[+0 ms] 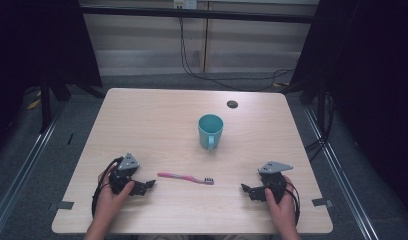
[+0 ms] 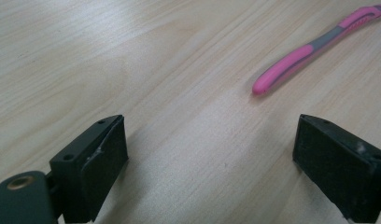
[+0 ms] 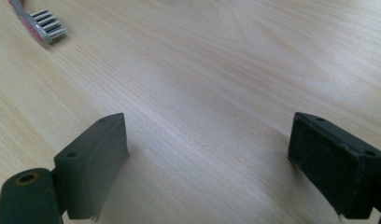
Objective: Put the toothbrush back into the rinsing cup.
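A pink and grey toothbrush (image 1: 186,177) lies flat on the wooden table (image 1: 157,120), handle to the left, bristles to the right. A teal mug (image 1: 210,131) stands upright behind it, handle toward me. My left gripper (image 1: 151,184) rests on the table just left of the handle end, jaws wide apart and empty; its own view shows the pink handle (image 2: 304,56) ahead to the right. My right gripper (image 1: 245,189) sits on the table right of the bristles, also open and empty; the bristle head (image 3: 45,27) appears at its view's top left.
A dark round grommet hole (image 1: 232,104) sits near the table's far edge. Cables (image 1: 202,75) hang down and trail on the floor behind the table. Black curtains flank both sides.
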`<state>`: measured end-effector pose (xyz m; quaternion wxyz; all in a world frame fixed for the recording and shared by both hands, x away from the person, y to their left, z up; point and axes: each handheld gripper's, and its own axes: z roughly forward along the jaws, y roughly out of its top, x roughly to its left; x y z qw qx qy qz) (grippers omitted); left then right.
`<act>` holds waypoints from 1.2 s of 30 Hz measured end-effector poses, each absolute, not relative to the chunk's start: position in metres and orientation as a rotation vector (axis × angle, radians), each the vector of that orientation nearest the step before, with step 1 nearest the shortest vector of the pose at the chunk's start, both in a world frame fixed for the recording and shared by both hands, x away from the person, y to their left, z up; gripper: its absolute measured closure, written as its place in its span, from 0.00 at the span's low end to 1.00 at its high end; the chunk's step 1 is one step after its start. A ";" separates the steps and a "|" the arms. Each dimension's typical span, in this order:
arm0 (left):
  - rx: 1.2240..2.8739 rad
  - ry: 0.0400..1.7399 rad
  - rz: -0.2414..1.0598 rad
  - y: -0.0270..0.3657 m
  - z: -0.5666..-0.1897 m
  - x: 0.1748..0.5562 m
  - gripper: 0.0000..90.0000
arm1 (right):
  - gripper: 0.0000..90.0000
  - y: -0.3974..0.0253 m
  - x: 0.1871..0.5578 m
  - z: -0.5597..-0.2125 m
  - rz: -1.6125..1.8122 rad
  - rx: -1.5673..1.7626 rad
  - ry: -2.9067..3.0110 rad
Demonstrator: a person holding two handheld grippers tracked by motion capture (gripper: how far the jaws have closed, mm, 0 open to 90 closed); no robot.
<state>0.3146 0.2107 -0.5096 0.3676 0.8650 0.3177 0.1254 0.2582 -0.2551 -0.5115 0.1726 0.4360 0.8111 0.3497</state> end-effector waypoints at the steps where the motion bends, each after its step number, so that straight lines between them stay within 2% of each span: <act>1: 2.223 0.815 0.322 0.211 -0.510 0.315 0.11 | 0.12 -0.255 0.258 -0.511 0.992 1.239 2.301; 25: 2.228 0.807 0.319 0.211 -0.509 0.314 0.11 | 0.13 -0.255 0.258 -0.511 1.004 1.223 2.314; 36: 2.264 0.737 0.279 0.208 -0.510 0.316 0.04 | 0.13 -0.255 0.258 -0.511 1.004 1.224 2.313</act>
